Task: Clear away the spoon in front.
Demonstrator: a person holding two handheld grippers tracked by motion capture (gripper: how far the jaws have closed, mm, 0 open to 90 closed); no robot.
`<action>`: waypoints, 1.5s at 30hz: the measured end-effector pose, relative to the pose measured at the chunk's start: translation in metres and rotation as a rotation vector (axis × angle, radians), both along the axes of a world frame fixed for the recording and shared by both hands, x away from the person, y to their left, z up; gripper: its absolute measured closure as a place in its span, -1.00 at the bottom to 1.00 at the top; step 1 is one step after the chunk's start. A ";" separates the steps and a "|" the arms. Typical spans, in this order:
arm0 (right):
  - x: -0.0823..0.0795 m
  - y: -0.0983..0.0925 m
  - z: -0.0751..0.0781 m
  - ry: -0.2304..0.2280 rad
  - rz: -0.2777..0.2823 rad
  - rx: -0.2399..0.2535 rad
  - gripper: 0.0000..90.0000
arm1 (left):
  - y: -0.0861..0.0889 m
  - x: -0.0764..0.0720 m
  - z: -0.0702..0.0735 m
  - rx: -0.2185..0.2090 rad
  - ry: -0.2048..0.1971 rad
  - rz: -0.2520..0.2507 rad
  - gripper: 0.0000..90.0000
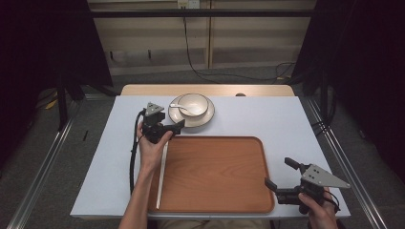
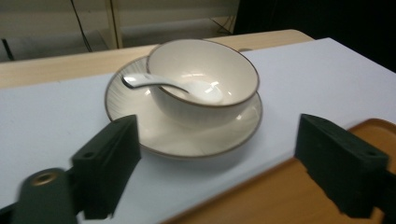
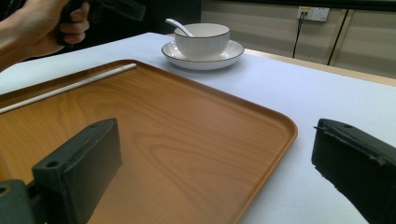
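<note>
Even overhead light, dark room edges, soft glare inside the bowl (image 2: 204,77), near jaws blurred, faint shadows

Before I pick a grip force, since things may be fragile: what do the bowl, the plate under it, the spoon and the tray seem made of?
Bowl and plate: likely glazed ceramic, cream and glossy with a dark rim line.
Spoon: white and shiny, ceramic or perhaps melamine; hard to tell.
Tray: wood-grain pattern with a smooth satin sheen, so wood or a printed laminate.

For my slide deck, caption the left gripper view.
Open left hand-held gripper faces a spoon in a bowl on a plate.
</note>
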State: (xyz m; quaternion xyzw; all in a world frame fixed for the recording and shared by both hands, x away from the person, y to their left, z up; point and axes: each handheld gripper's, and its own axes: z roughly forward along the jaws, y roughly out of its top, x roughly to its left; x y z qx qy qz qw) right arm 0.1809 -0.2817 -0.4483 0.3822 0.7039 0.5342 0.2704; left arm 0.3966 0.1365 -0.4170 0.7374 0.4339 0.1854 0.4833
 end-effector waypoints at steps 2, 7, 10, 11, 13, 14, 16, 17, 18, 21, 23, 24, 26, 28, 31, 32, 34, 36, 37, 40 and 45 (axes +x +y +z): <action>0.000 0.000 0.000 -0.004 -0.007 0.000 -0.97 | 0.002 0.008 0.001 0.001 -0.008 0.018 -0.58; 0.000 -0.001 0.000 -0.002 0.000 0.001 -0.97 | 0.000 0.020 0.000 0.013 -0.006 0.000 -0.45; 0.001 0.000 0.000 0.000 0.010 0.002 -0.97 | -0.003 0.036 0.001 0.034 0.013 -0.012 -0.41; 0.001 0.000 0.000 0.002 0.006 0.002 -0.97 | -0.004 0.040 0.002 0.039 0.011 -0.016 -0.40; 0.001 0.001 0.000 0.001 0.005 0.000 -0.97 | -0.006 0.048 0.006 0.069 0.015 -0.011 -0.36; 0.001 0.001 0.000 0.001 0.005 0.000 -0.97 | -0.006 0.048 0.006 0.069 0.015 -0.011 -0.34; 0.001 0.000 -0.001 0.005 0.007 0.002 -0.97 | -0.009 0.055 0.009 0.093 0.003 -0.001 -0.26; 0.001 0.000 -0.001 0.011 0.009 0.000 -0.97 | -0.012 0.058 0.009 0.127 0.006 0.004 -0.22; 0.001 0.000 -0.001 0.012 0.008 -0.004 -0.97 | -0.013 0.061 0.009 0.136 0.014 -0.003 -0.22; 0.001 0.001 -0.001 0.012 0.014 -0.008 -0.97 | -0.014 0.069 0.008 0.121 0.032 -0.017 -0.19; 0.000 0.000 -0.001 0.011 0.011 0.005 -0.97 | -0.015 0.074 0.006 0.119 0.047 -0.019 -0.15; 0.001 0.000 -0.001 0.010 0.012 0.004 -0.97 | -0.015 0.076 0.005 0.113 0.049 -0.023 -0.15; 0.001 0.000 -0.001 0.009 0.011 0.003 -0.97 | -0.015 0.079 0.003 0.118 0.052 -0.017 -0.14; 0.000 0.000 -0.001 0.009 0.009 0.004 -0.97 | -0.016 0.086 0.001 0.170 0.067 -0.023 -0.15; 0.000 0.000 -0.002 0.012 0.011 0.000 -0.97 | -0.020 0.092 0.001 0.186 0.088 -0.050 -0.13; 0.000 -0.001 -0.002 0.014 0.010 -0.003 -0.97 | -0.022 0.093 0.002 0.181 0.094 -0.061 -0.12; 0.000 -0.001 -0.002 0.013 0.005 0.003 -0.97 | -0.023 0.096 0.001 0.179 0.110 -0.069 -0.06; 0.000 -0.001 -0.002 0.010 0.010 -0.001 -0.97 | -0.030 0.099 -0.002 0.240 0.119 -0.062 0.03; 0.000 -0.001 -0.002 0.009 0.009 -0.001 -0.97 | -0.029 0.100 -0.002 0.212 0.129 -0.062 0.04; -0.001 -0.001 -0.001 0.012 0.009 0.008 -0.97 | -0.030 0.101 -0.003 0.208 0.124 -0.066 0.10; -0.001 -0.001 -0.001 0.012 0.011 0.009 -0.97 | -0.029 0.105 -0.006 0.261 0.144 -0.084 0.12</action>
